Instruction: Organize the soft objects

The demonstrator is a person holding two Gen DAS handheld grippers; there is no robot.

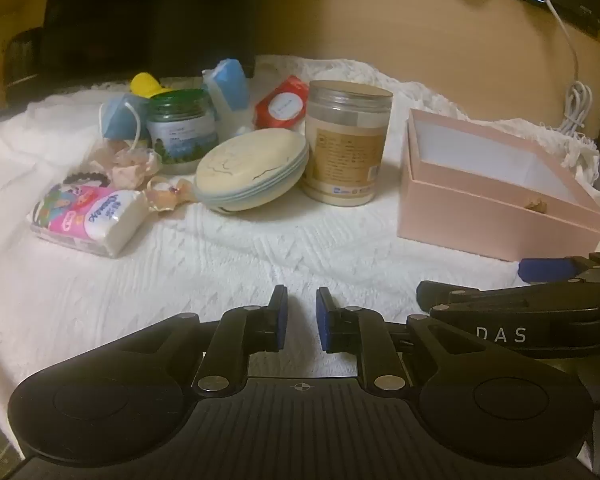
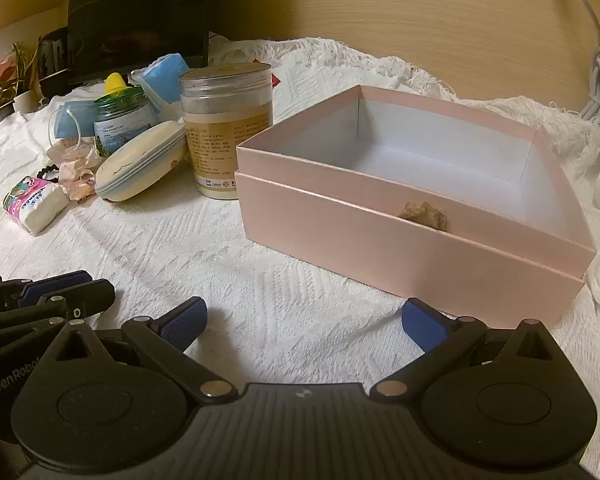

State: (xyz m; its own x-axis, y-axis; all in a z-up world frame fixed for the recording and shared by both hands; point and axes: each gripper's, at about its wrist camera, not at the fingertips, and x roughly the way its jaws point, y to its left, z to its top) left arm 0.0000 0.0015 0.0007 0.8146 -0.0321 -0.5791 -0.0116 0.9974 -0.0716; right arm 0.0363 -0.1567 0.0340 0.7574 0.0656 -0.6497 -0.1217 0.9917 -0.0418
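On the white knitted cloth (image 1: 228,264) a cluster of items lies at the left: a tissue pack (image 1: 88,216), pink scrunchies (image 1: 132,168), a black hair tie (image 1: 86,178), a blue face mask (image 1: 118,120) and a cream oval case (image 1: 252,168). An open pink box (image 2: 400,248) stands at the right, with a small brown scrap (image 2: 422,214) inside. My left gripper (image 1: 302,300) hovers over bare cloth, its pads a narrow gap apart with nothing between them. My right gripper (image 2: 304,316) stands wide open and empty just before the box's near wall.
A green-lidded jar (image 1: 180,132), a tall clear jar (image 1: 348,140), a red packet (image 1: 284,106) and a blue-white pack (image 1: 230,88) stand behind the soft items. A dark monitor (image 1: 148,16) is at the back. A white cable (image 1: 576,108) hangs on the right.
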